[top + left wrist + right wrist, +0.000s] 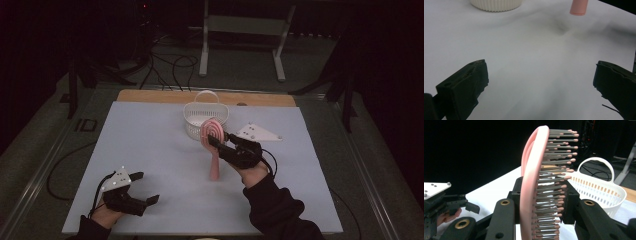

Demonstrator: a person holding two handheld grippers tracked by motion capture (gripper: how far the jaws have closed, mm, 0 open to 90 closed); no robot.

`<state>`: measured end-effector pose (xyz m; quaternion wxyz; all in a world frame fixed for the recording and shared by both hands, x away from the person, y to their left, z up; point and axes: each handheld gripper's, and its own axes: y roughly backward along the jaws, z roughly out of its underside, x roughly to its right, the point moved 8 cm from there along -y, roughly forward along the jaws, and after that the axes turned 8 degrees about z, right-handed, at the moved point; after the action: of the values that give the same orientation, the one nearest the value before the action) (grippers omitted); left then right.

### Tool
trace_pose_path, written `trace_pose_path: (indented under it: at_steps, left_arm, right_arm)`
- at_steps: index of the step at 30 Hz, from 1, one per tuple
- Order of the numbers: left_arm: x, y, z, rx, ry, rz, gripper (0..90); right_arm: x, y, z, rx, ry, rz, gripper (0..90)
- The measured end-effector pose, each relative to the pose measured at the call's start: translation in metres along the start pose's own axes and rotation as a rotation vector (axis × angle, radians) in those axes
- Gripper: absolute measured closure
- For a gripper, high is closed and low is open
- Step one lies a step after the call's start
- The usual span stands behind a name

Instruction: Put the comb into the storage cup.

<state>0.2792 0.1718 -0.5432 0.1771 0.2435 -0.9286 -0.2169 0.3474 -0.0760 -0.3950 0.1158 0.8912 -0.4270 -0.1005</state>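
One pink oval hairbrush [534,195], grey pink-tipped bristles, clamped between jaws.

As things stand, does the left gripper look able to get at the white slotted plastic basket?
Probably yes. The left gripper hangs open near the table's front left, with bare white surface between it and the white slotted plastic basket. The pink hairbrush clamped in the right gripper stands off to one side.

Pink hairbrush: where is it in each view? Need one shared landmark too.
High view: hairbrush centre, clamped in the right gripper, just before the basket.
Left gripper view: its pink handle end at the top edge, right of centre.
Right gripper view: centre, upright between the jaws.
Shared landmark: the white basket.
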Motion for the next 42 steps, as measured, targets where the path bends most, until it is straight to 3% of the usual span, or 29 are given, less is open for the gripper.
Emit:
trace_pose_path:
  at_steps: [6,19,42]
  left_arm:
    - [-0.004,0.004,0.006,-0.004,0.01,-0.018,0.1]
    - [-0.001,0.004,0.005,0.004,0.007,-0.009,0.1]
    - [0.005,0.0,0.005,-0.005,-0.006,0.014,0.1]
  right_arm:
    - [0.006,0.008,-0.003,0.012,0.001,0.004,64.4]
    - [0.015,0.015,-0.016,0.039,0.023,0.022,64.4]
    - [0.038,0.009,-0.045,0.091,0.033,0.093,64.4]
